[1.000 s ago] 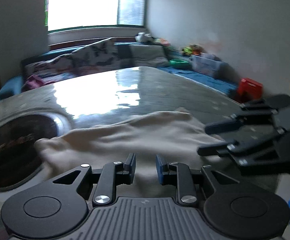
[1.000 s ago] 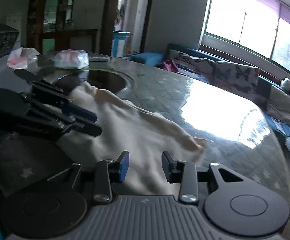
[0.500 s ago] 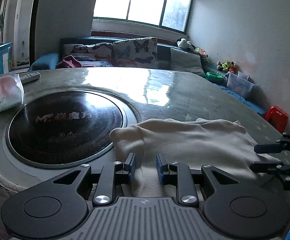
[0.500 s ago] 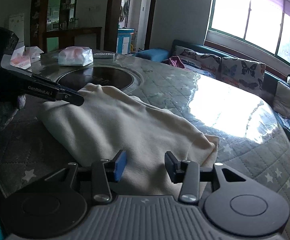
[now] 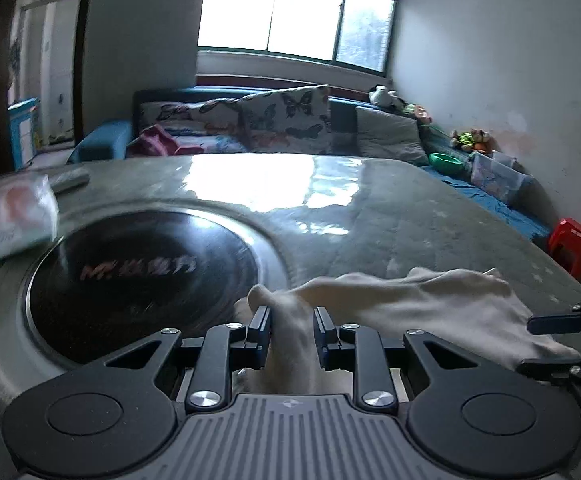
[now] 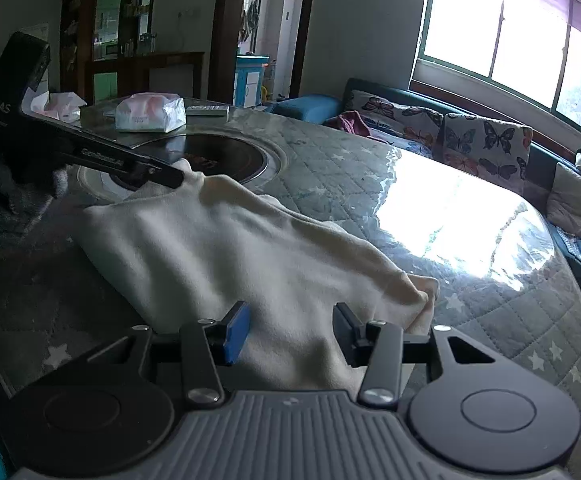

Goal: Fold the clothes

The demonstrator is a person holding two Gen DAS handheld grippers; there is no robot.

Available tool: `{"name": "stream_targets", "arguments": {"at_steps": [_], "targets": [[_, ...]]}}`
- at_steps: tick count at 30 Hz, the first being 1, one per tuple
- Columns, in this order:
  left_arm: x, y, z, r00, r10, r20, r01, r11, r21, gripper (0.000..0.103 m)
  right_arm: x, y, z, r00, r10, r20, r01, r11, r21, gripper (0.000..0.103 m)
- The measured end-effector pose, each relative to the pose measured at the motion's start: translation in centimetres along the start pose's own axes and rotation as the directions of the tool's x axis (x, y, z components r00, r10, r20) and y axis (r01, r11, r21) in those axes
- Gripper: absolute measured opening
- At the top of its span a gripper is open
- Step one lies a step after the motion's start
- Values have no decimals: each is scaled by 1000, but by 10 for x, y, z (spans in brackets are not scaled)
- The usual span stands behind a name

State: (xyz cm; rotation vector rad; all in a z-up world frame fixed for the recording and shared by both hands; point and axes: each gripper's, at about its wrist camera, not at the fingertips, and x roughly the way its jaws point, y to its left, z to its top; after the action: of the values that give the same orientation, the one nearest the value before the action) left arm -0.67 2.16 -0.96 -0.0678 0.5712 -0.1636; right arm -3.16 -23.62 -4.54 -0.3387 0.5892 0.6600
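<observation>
One cream garment (image 6: 226, 256) lies spread on the quilted table cover (image 6: 490, 320), its far corner reaching the rim of the single round black hob (image 5: 138, 276) set into the table. The left gripper (image 5: 290, 332) has a gathered fold of that corner running between its two fingers, which stand narrow around the cloth; in the right wrist view its tip meets the fabric right at the hob's edge, so it seems to be pinching it, though blur there leaves this a little uncertain. The right gripper (image 6: 290, 330) hovers over the garment's near edge, on the side away from the hob, with its jaws wide and nothing between them but cloth lying below. Beyond the hob sit two white tissue packs (image 6: 150, 112) and one remote control (image 6: 208, 110).
</observation>
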Motion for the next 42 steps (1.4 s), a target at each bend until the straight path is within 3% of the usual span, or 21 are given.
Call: {"name": "stream_targets", "arguments": {"at_steps": [4, 10, 13, 17, 22, 28, 38, 42], "targets": [[14, -7, 2, 999, 30, -16, -30, 998, 53, 26, 2, -3, 6, 1000, 12, 3, -12, 1000, 20, 47], [23, 6, -2, 989, 137, -50, -135, 990, 42, 28, 9, -5, 11, 1000, 12, 3, -12, 1000, 18, 47], [20, 7, 3, 989, 145, -37, -144, 989, 28, 27, 12, -6, 16, 1000, 11, 6, -12, 1000, 20, 47], [13, -2, 15, 997, 82, 7, -82, 996, 21, 26, 19, -7, 23, 1000, 20, 18, -21, 999, 29, 47], [29, -14, 23, 999, -37, -32, 37, 999, 4, 26, 32, -2, 30, 999, 36, 17, -36, 999, 22, 47], [56, -13, 23, 996, -17, -89, 17, 1000, -4, 27, 46, -11, 37, 999, 47, 12, -48, 996, 71, 47], [54, -11, 19, 996, -13, -86, 14, 1000, 4, 27, 78, -47, 44, 998, 52, -27, -45, 977, 207, 47], [48, -14, 19, 997, -16, -74, 16, 1000, 7, 26, 70, -51, 43, 999, 37, -17, -33, 976, 217, 47]]}}
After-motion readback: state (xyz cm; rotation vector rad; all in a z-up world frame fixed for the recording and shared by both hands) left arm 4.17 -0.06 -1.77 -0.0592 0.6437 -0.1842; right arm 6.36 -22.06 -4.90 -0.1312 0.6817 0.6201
